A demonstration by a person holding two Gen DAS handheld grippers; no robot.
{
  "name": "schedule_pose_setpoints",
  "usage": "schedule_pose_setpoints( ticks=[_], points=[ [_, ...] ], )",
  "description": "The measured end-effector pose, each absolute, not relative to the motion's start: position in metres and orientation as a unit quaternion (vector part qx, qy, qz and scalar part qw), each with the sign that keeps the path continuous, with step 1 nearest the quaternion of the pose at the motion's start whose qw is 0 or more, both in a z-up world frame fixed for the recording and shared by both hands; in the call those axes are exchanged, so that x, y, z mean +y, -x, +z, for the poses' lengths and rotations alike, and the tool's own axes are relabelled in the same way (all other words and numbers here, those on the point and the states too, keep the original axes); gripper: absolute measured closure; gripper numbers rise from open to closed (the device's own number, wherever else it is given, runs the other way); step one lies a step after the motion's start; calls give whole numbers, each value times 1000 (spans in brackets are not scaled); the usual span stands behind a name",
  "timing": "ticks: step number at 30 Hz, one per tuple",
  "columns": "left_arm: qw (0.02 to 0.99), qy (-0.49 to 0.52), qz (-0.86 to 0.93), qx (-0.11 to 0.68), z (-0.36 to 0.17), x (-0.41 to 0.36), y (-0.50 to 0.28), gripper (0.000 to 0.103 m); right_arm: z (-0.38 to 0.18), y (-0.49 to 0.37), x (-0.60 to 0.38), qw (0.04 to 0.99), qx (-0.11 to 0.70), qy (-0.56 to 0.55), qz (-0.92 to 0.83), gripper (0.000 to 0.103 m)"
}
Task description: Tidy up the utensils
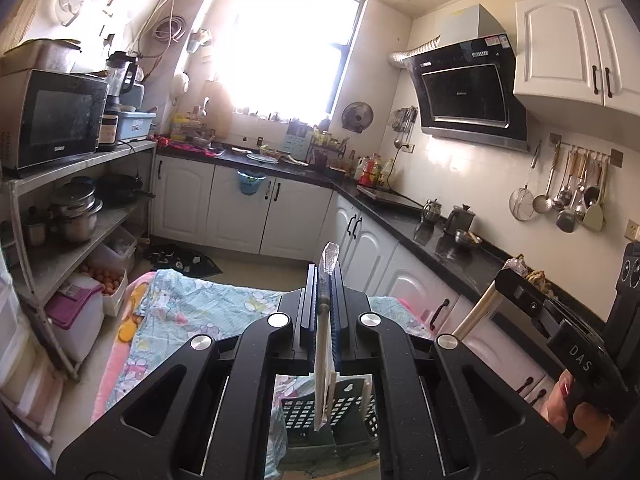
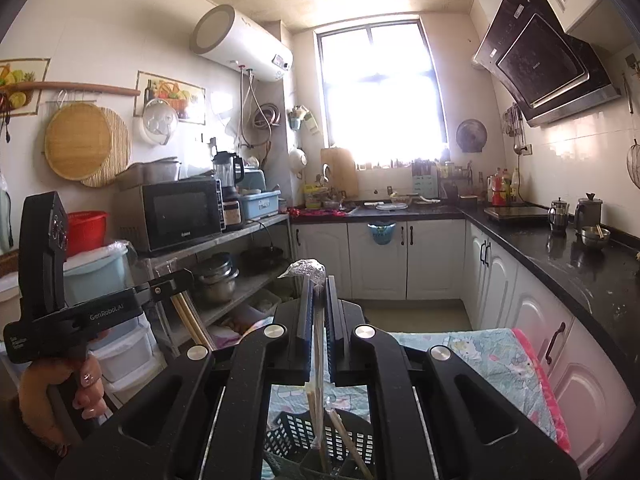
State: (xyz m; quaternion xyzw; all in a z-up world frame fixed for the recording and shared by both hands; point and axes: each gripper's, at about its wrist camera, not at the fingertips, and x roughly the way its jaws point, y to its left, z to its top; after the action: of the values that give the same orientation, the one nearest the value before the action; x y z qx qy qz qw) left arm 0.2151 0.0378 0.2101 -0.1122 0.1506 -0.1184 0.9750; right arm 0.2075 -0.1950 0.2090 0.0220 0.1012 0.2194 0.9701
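Chopsticks in clear wrappers hang from both tools. The left gripper (image 1: pixel 325 280) has its jaws pressed tight on a wrapped pair of chopsticks (image 1: pixel 323 380), held upright with the crinkled wrapper tip poking above the fingers. The right gripper (image 2: pixel 319 292) likewise pinches a second wrapped pair (image 2: pixel 318 360), which dangles down. Beneath both sits a black slotted basket (image 2: pixel 296 436) on a table covered with a cartoon-print cloth (image 1: pixel 208 304), with another chopstick (image 2: pixel 348 444) leaning in the basket.
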Motion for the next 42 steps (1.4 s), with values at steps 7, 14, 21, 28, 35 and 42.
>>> schedule_pose_setpoints(
  ticks=[7,14,21,28,35,42],
  points=[
    [973,110,-111,172,182,35,-227,100,178,-227,-184,969,127,-12,213,97],
    [970,112,-110,186,157,34,-237,100,143,-246,-175,968,162,3,192,97],
    [967,108,-115,200,138,26,-244,100,122,-253,-171,966,183,3,181,97],
    [964,107,-114,213,128,24,-248,99,114,-253,-176,966,191,-2,172,73],
    [966,107,-101,211,127,26,-238,64,109,-249,-184,966,197,-5,167,58],
    [968,124,-86,201,134,39,-218,22,110,-238,-194,967,203,-3,157,40]
  ],
)
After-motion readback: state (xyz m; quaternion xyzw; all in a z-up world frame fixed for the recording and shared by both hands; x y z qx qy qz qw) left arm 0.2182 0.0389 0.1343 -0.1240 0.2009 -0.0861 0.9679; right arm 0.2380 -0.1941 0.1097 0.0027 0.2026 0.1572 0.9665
